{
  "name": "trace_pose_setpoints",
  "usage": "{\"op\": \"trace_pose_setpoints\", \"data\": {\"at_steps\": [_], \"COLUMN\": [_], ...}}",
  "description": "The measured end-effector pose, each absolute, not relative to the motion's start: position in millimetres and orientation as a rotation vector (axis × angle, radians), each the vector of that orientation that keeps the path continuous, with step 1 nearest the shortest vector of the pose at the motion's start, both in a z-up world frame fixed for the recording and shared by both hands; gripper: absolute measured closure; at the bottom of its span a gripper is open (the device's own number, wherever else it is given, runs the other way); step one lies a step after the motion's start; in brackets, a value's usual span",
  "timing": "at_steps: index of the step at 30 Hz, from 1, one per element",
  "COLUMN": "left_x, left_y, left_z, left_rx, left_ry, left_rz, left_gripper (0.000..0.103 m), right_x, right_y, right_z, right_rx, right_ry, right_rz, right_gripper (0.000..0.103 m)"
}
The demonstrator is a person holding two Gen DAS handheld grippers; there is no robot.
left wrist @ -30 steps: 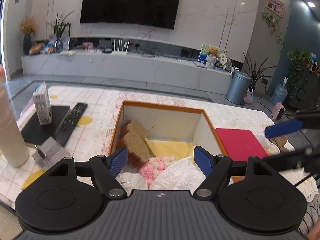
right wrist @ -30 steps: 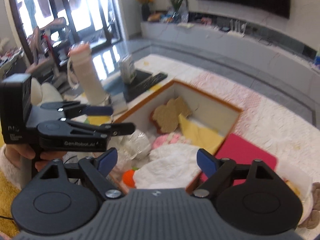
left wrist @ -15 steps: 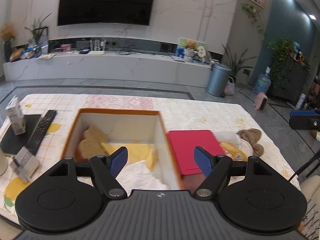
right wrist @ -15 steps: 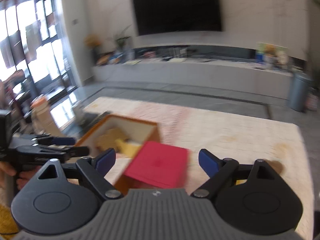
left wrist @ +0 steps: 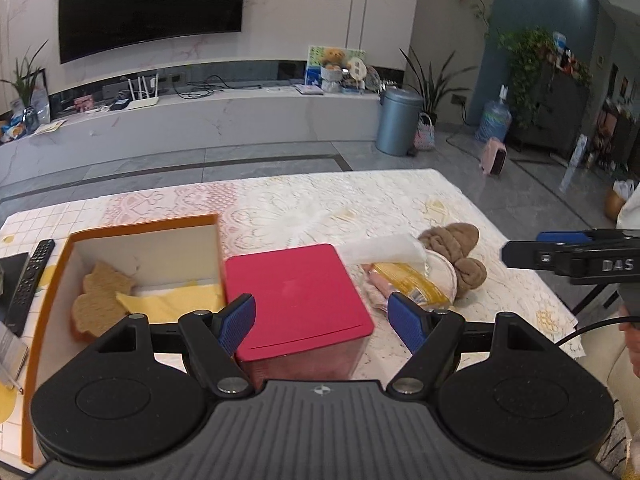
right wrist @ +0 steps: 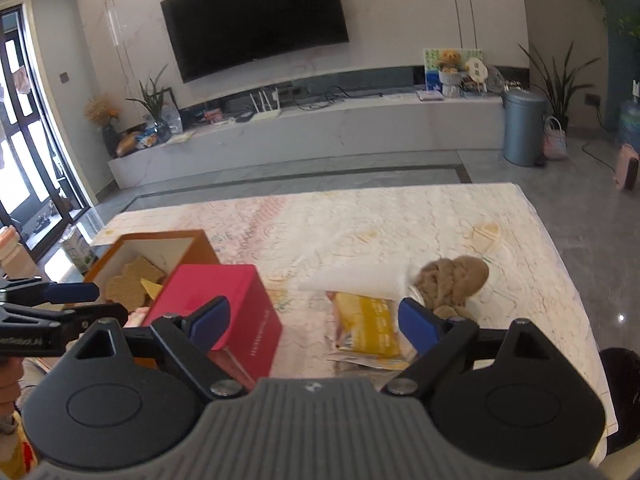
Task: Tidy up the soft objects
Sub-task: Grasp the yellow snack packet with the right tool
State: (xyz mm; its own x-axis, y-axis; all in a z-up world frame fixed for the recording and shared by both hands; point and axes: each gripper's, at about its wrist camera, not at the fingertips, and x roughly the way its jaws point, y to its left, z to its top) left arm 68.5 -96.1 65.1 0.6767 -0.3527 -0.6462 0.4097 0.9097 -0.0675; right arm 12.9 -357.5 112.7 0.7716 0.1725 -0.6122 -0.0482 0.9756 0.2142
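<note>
An orange box [left wrist: 140,225] with white walls holds a brown toast-shaped plush [left wrist: 100,296] and a yellow cloth [left wrist: 172,300]. Right beside it stands a red box [left wrist: 296,292]. Further right lies a pile: a brown plush [left wrist: 452,240], a yellow packet [left wrist: 408,280] and a white sheet [left wrist: 384,250]. My left gripper [left wrist: 322,322] hovers open over the red box, empty. My right gripper [right wrist: 312,318] is open and empty above the yellow packet [right wrist: 368,324], short of the brown plush [right wrist: 452,280]. It also shows side-on as the right gripper [left wrist: 520,245].
A black remote [left wrist: 30,276] lies left of the orange box. A carton [right wrist: 78,248] and a bottle [right wrist: 12,256] stand at the table's far left. The patterned tablecloth [right wrist: 400,220] runs to a table edge just right of the pile. My left gripper [right wrist: 108,302] sits left of the red box [right wrist: 224,300].
Both grippers have swung to the right. The left one went from above the orange box to over the red box; the right one left the box for the pile with the brown plush.
</note>
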Motion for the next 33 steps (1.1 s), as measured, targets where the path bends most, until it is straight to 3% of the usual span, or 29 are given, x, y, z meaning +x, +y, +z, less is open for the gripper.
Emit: {"op": "trace_pose_setpoints", "data": {"at_steps": [14, 20, 32, 33], "left_x": [87, 95, 104, 104], "left_y": [-170, -192, -203, -202], "left_z": [50, 35, 22, 23], "left_rx": [0.275, 0.365, 0.367, 0.369], "left_ry": [0.612, 0.589, 0.639, 0.638], "left_rz": [-0.310, -0.278, -0.263, -0.261], "left_gripper": [0.015, 0.015, 0.015, 0.015], "right_x": [98, 127, 152, 152], "right_y": [-376, -365, -365, -366], "right_z": [44, -3, -57, -57], "right_rx": [0.253, 0.259, 0.148, 0.160], "right_ry": [0.835, 0.915, 1.022, 1.017], "right_rz": [0.089, 0.140, 0.113, 0.121], "right_gripper": [0.011, 0.023, 0.024, 0.029]}}
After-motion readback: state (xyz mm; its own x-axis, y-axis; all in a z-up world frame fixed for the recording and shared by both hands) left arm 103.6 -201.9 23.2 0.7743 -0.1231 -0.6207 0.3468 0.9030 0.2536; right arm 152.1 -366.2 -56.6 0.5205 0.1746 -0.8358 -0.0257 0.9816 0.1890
